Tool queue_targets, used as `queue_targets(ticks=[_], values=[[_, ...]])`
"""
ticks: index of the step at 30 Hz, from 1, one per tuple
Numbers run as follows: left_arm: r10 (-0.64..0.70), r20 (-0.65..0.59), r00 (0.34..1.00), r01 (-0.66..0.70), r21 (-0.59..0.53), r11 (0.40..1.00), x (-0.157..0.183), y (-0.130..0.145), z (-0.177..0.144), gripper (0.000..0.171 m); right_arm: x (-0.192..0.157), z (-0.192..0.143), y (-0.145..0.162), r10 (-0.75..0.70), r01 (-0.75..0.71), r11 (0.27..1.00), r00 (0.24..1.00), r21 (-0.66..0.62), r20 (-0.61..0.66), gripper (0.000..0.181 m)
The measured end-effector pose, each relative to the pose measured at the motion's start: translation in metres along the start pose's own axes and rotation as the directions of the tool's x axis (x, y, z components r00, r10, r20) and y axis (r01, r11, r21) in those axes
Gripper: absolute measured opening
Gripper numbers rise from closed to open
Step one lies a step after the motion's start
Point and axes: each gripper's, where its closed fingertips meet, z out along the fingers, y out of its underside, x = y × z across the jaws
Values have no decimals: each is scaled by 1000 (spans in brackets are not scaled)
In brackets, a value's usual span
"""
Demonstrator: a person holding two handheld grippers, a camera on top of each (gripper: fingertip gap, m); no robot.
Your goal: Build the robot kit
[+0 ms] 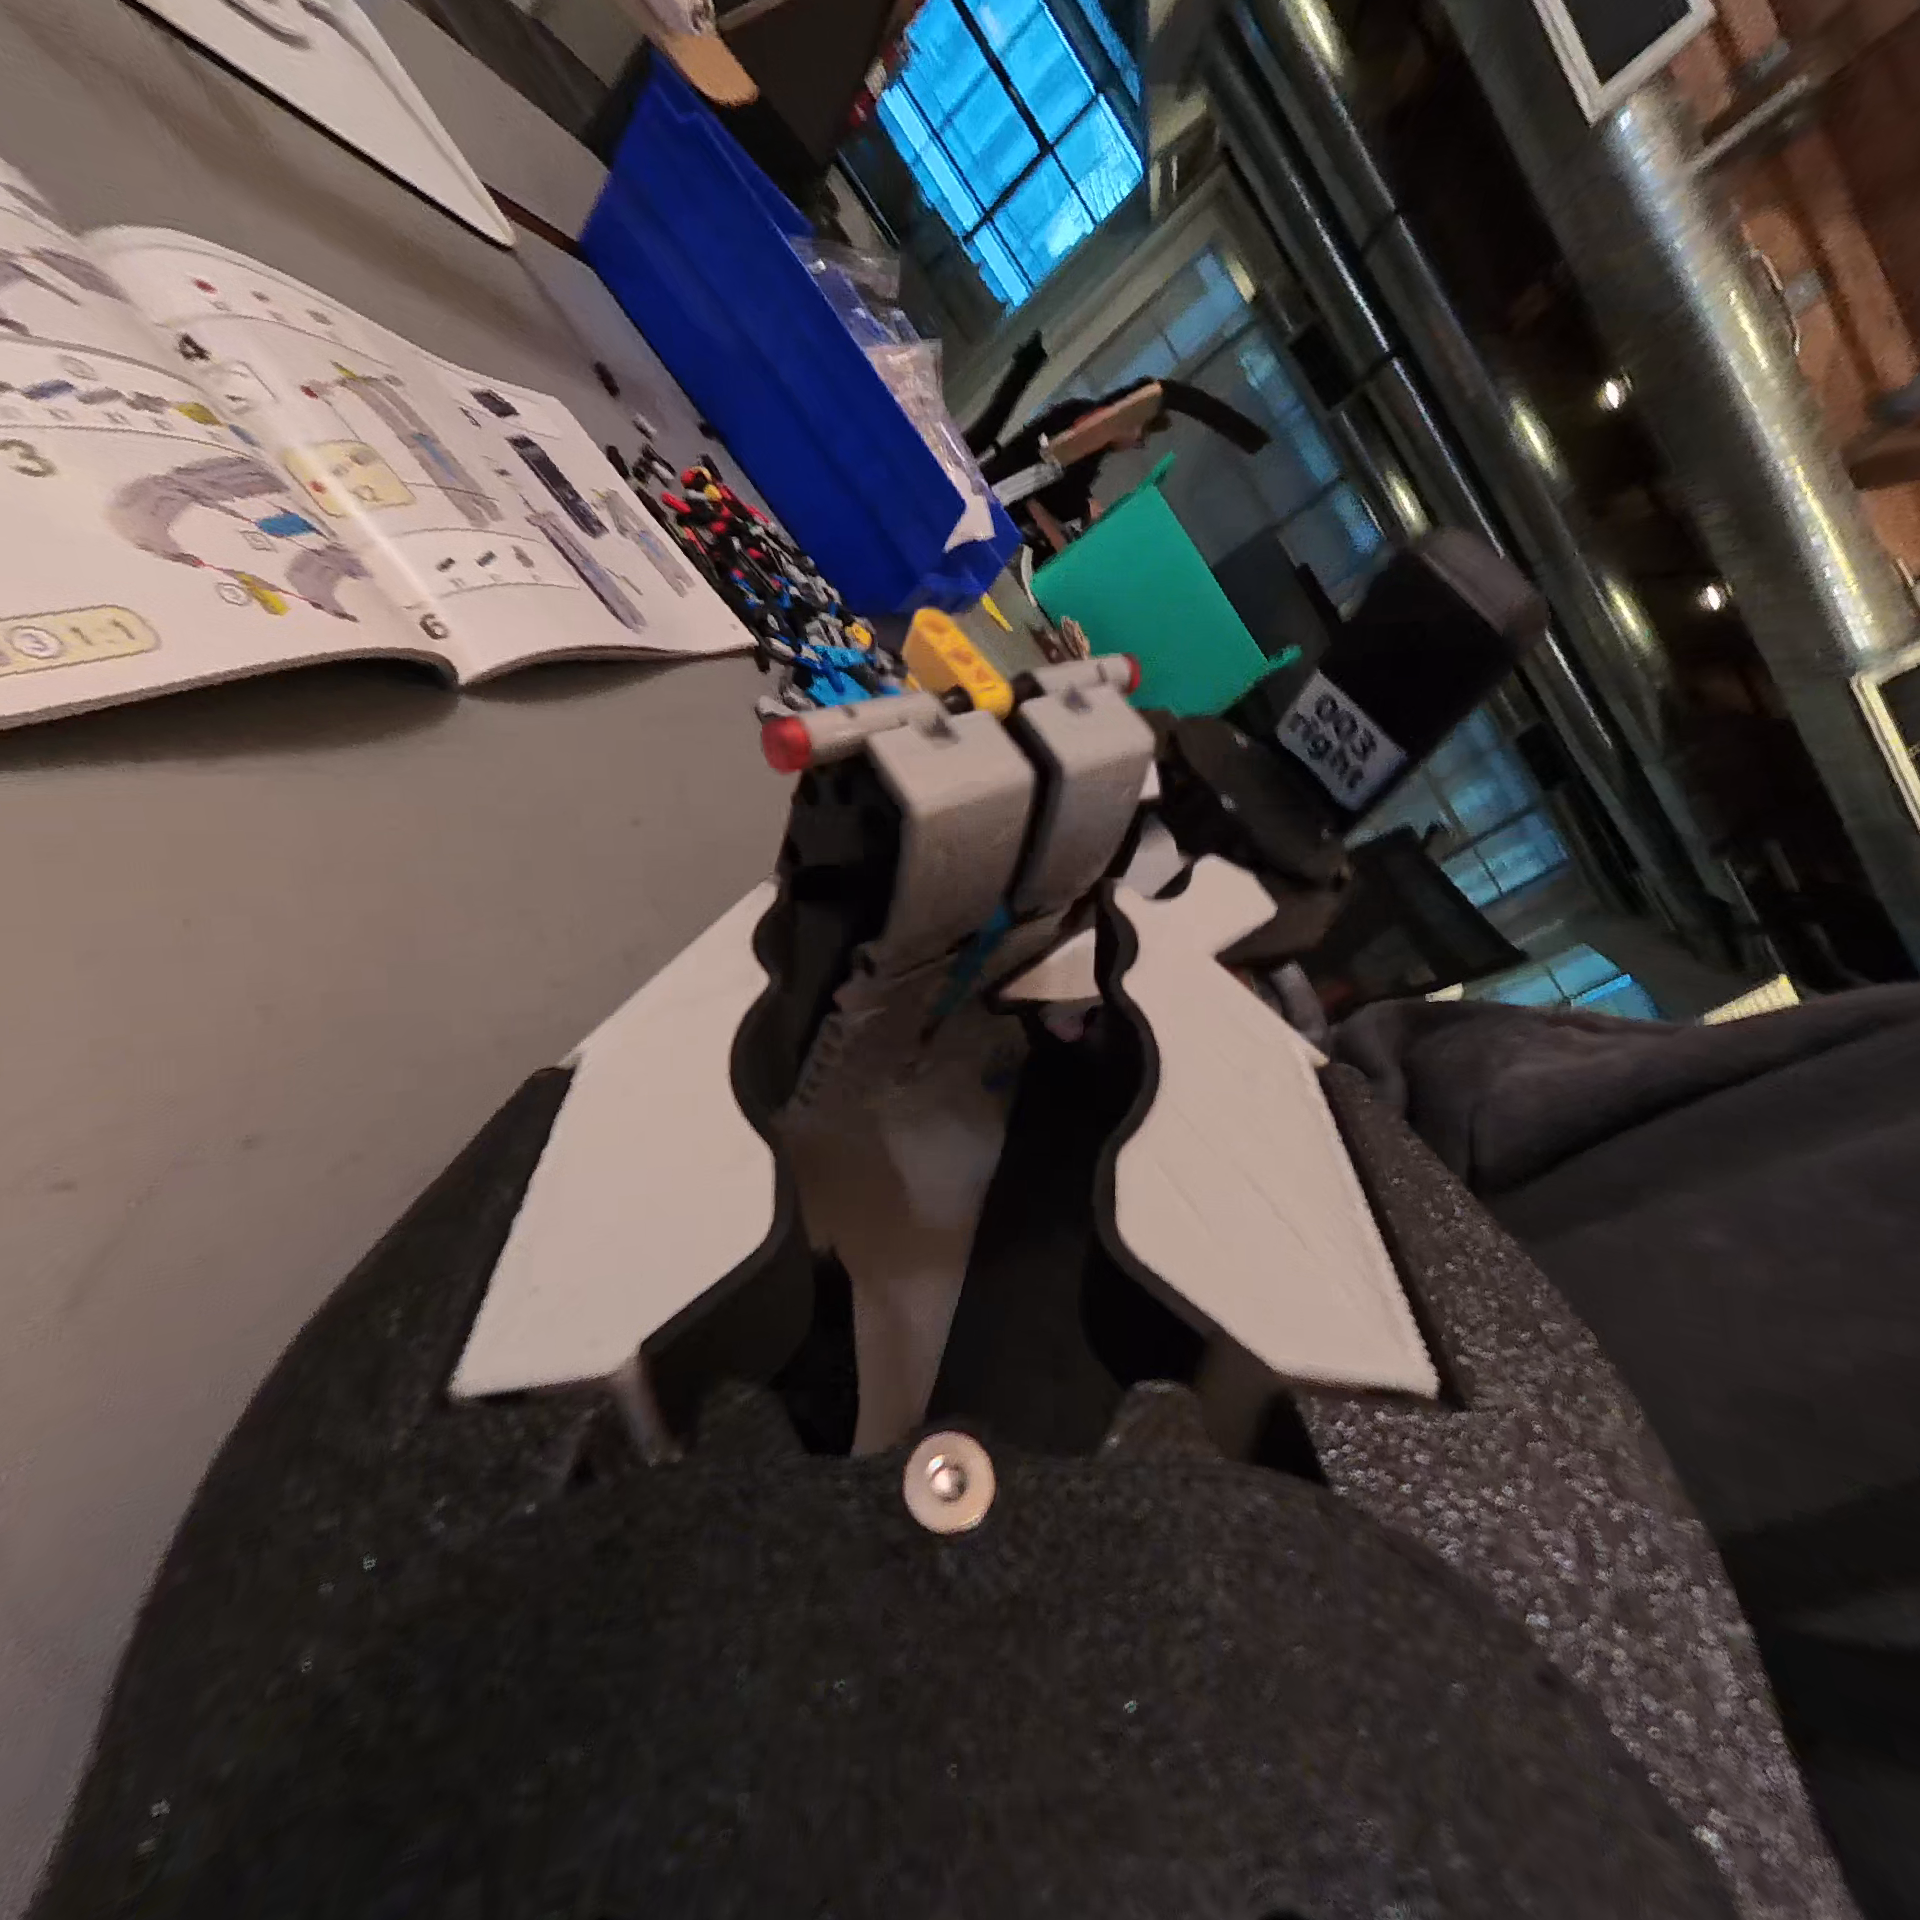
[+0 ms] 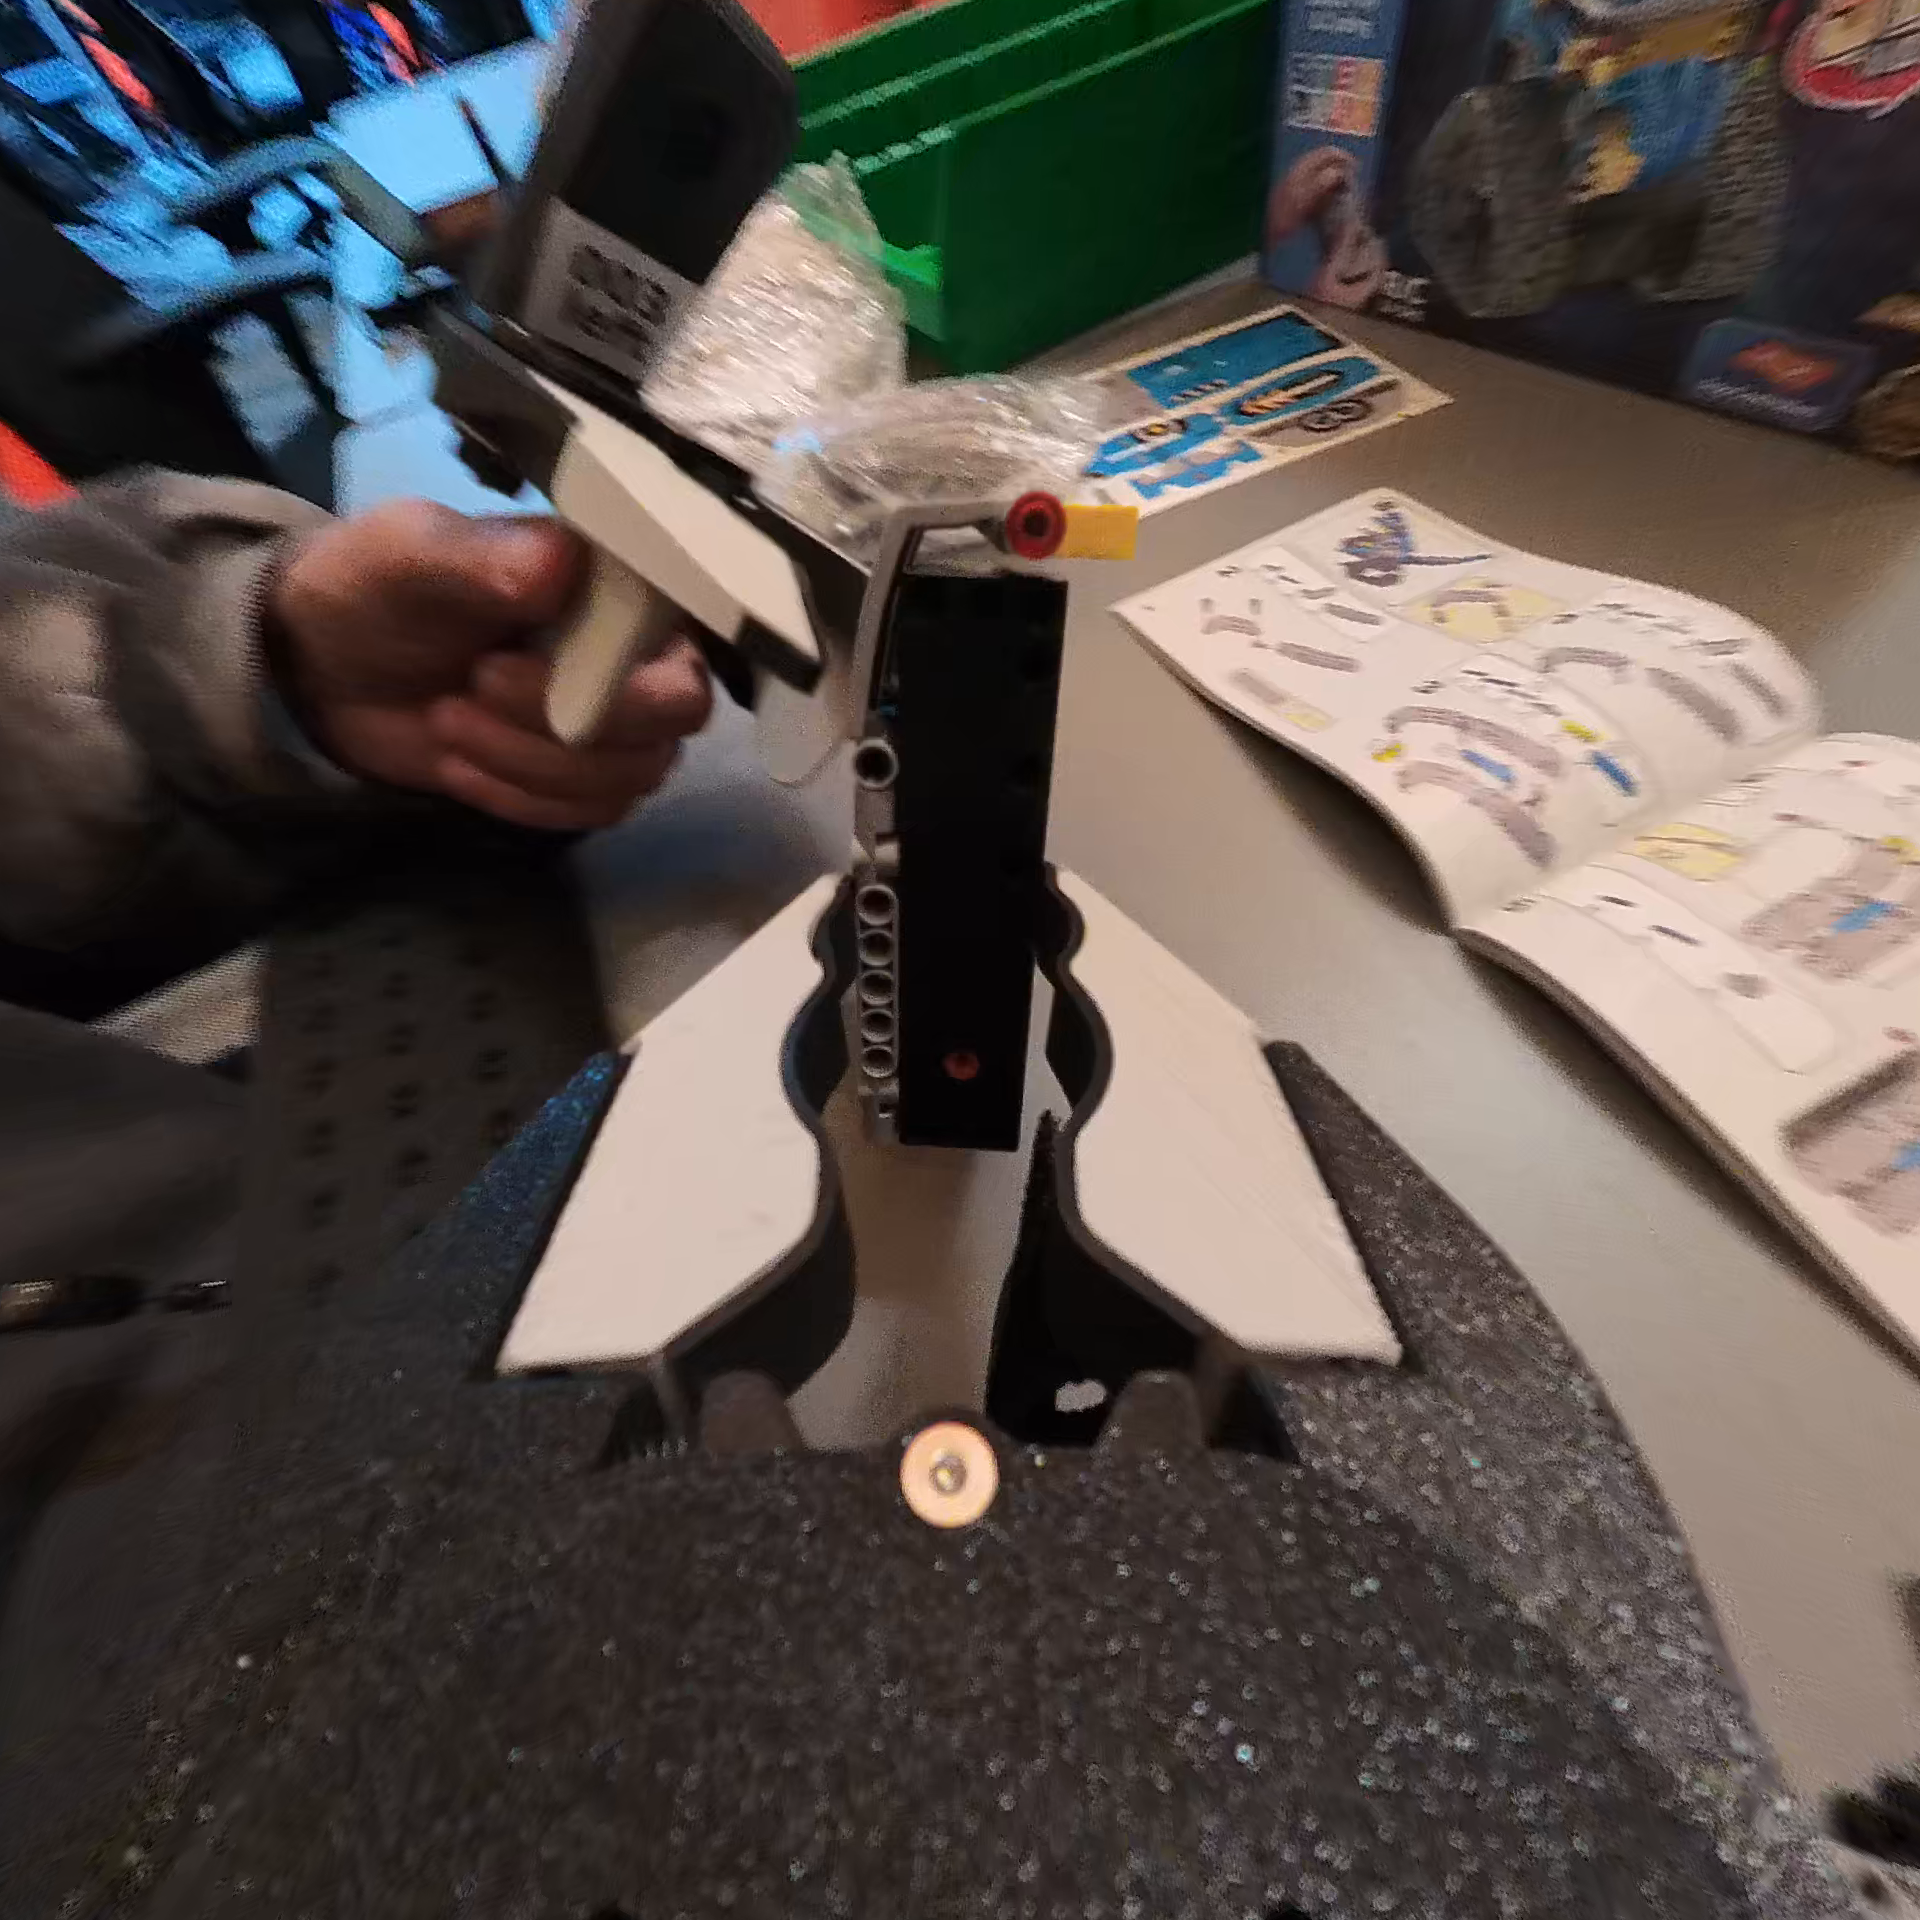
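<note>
My left gripper [image 1: 945, 904] is shut on a grey and black brick assembly [image 1: 966, 800], held up off the grey table [image 1: 312, 987]. At the assembly's far end is a grey axle with red ends [image 1: 787, 740] and a yellow piece [image 1: 951, 655]. My right gripper [image 2: 940, 883] is shut on the same assembly [image 2: 977, 831], on its black beam side. In the right wrist view the left gripper [image 2: 675, 540], held by a person's hand [image 2: 447, 655], reaches the assembly's top from the left. In the left wrist view the right gripper [image 1: 1247, 831] shows beside the assembly on the right.
An open instruction booklet [image 1: 312, 468] [image 2: 1558, 831] lies on the table. A pile of small loose parts [image 1: 748, 561] sits by a blue bin [image 1: 769, 343]. A green bin [image 2: 1039, 156], a clear plastic bag [image 2: 810, 312], a sticker sheet [image 2: 1247, 405] and a printed box [image 2: 1610, 156] stand farther back. Left and right tips are no more than a few centimetres apart.
</note>
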Motion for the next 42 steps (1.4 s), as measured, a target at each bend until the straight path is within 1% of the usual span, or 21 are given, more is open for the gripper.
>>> queue_targets(ticks=[2,3,4,5,7,9,10,11,12,16,22,24,28,31,32,34,35,36,38,42], values=[[-5,47,999,3,31,1000,-2,-4,2,61,7,2,6,-80,76,996,993,-44,-84,33],[5,88,996,-8,36,999,-5,-5,4,62,9,3,7,-109,102,993,987,-61,-116,33],[23,122,992,-27,36,999,-5,-4,7,67,10,4,8,-133,124,990,980,-74,-146,33],[46,163,986,-51,26,998,-7,-2,11,71,11,5,10,-156,142,986,973,-89,-171,33],[96,270,958,-98,-5,995,-14,3,16,75,15,7,13,-192,169,978,957,-119,-217,32],[134,363,922,-139,-14,990,-20,3,18,75,15,8,14,-222,193,971,943,-139,-247,32],[143,401,905,-152,-11,988,-23,2,18,71,15,8,14,-238,204,967,935,-149,-262,32],[150,424,893,-162,-9,987,-24,1,18,70,15,9,14,-249,213,965,930,-153,-271,32],[159,445,882,-170,-15,985,-26,1,18,66,15,9,14,-249,215,965,929,-150,-272,32],[187,454,871,-182,-54,982,-27,-1,18,64,15,11,13,-229,204,971,939,-120,-258,33],[287,478,830,-251,-139,958,-26,-2,19,64,16,14,16,-176,159,983,958,-92,-225,35],[312,483,818,-266,-162,950,-27,-2,19,64,18,12,14,-148,136,988,963,-70,-225,43],[364,518,774,-301,-204,932,-35,-13,9,64,18,5,5,-47,51,999,985,17,-164,52],[455,529,716,-340,-306,889,-43,-18,-1,64,23,0,2,33,-25,998,992,65,-122,49],[493,529,691,-367,-331,869,-45,-20,-4,64,24,-1,1,60,-51,996,992,78,-109,48],[584,509,632,-438,-387,811,-47,-21,-7,64,29,-3,2,103,-94,991,990,94,-98,46],[616,496,612,-451,-421,787,-49,-18,-7,65,31,-3,3,123,-114,989,988,95,-95,46],[635,484,602,-468,-430,772,-48,-16,-6,65,32,-3,3,142,-134,986,986,95,-86,46],[645,482,593,-479,-433,764,-48,-15,-5,65,31,-3,3,171,-164,981,983,104,-62,45],[635,468,615,-483,-412,772,-47,-12,-2,65,31,-3,3,188,-182,977,981,108,-49,44]])
